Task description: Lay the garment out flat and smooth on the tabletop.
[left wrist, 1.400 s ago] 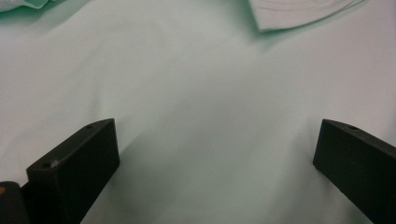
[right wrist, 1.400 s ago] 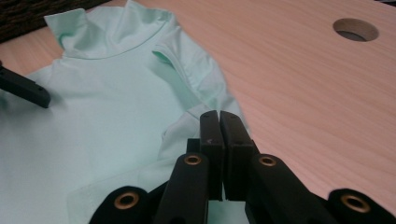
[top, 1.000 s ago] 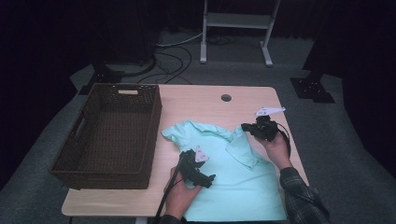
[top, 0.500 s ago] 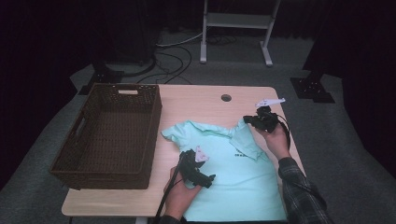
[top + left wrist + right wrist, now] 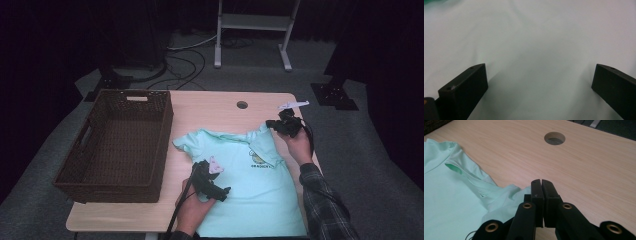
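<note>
A mint-green T-shirt [image 5: 250, 190] with a small chest print lies on the wooden table [image 5: 210, 107]. My right gripper [image 5: 272, 124] is at the shirt's far right corner, shut on the sleeve's edge, which is drawn up toward it. In the right gripper view the jaws [image 5: 541, 182] are pressed together with shirt fabric [image 5: 449, 195] running up to their left side. My left gripper [image 5: 220, 192] rests on the shirt's near left part. In the left gripper view its jaws [image 5: 539, 82] stand wide open over flat pale fabric [image 5: 536, 37].
A dark wicker basket [image 5: 167, 120] stands on the table's left side. A round cable hole [image 5: 242, 105] is in the tabletop beyond the shirt, also seen as the hole [image 5: 554, 138]. Bare wood lies between the shirt and the far edge.
My right gripper has moved away and to the right, pulling the shirt's right sleeve outward and showing the chest print. The left gripper has stayed on the shirt.
</note>
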The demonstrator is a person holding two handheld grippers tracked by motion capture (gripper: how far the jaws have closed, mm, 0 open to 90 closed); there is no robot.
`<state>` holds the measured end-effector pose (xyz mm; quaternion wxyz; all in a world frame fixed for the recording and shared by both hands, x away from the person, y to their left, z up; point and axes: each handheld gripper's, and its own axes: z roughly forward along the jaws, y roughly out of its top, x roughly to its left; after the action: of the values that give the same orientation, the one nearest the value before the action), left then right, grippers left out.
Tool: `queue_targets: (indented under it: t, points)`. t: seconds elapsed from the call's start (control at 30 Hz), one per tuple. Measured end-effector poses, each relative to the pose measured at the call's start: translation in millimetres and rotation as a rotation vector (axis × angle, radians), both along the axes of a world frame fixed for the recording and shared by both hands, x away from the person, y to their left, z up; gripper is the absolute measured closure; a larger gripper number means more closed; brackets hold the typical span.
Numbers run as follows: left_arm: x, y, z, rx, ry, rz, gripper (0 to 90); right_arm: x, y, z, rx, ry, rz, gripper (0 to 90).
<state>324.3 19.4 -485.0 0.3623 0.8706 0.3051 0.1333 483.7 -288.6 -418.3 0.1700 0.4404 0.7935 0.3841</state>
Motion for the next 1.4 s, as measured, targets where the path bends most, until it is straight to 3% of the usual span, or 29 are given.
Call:
queue_targets:
  t: [0.87,1.0,1.4]
  points:
    - [0.0,0.0,0.0,0.0,0.0,0.0,0.0,9.1,-18.8,-7.4,-0.05,0.018,-0.086,88.5]
    - [0.0,0.0,0.0,0.001,0.0,-0.001,0.0,8.8,-18.8,-6.9,-0.042,0.004,-0.082,81.0]
    - [0.0,0.0,0.1,0.001,0.001,0.0,0.0,-2.1,-12.1,-8.0,-0.005,0.02,-0.034,75.8]
